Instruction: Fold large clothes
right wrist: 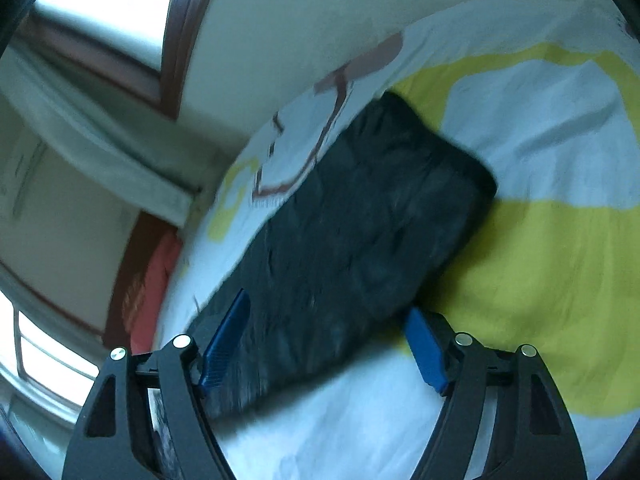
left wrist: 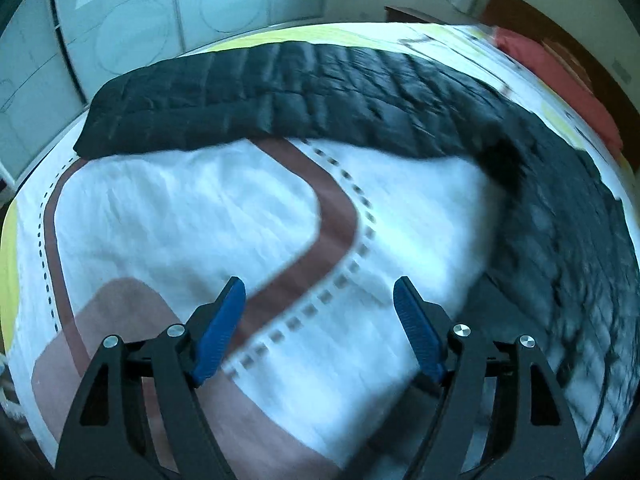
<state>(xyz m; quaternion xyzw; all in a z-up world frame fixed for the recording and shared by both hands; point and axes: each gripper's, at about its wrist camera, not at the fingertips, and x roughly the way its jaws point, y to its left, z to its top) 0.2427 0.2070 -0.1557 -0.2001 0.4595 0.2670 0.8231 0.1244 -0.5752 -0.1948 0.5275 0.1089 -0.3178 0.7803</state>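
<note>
A black quilted puffer coat (left wrist: 304,96) lies on the bed in a long band that curves down the right side of the left wrist view. My left gripper (left wrist: 320,292) is open and empty above bare bedspread, short of the coat. In the right wrist view a folded part of the coat (right wrist: 360,232) lies flat on the bed. My right gripper (right wrist: 326,312) is open just above it, with the coat's near edge between the blue fingers (right wrist: 228,336). I cannot tell if the fingers touch it.
The bedspread (left wrist: 180,216) is white with brown bands, dashed lines and yellow patches (right wrist: 540,280). A red pillow (left wrist: 560,92) lies at the headboard end. Glass wardrobe doors (left wrist: 132,20) stand beyond the bed. A window and curtain (right wrist: 100,140) are to the left.
</note>
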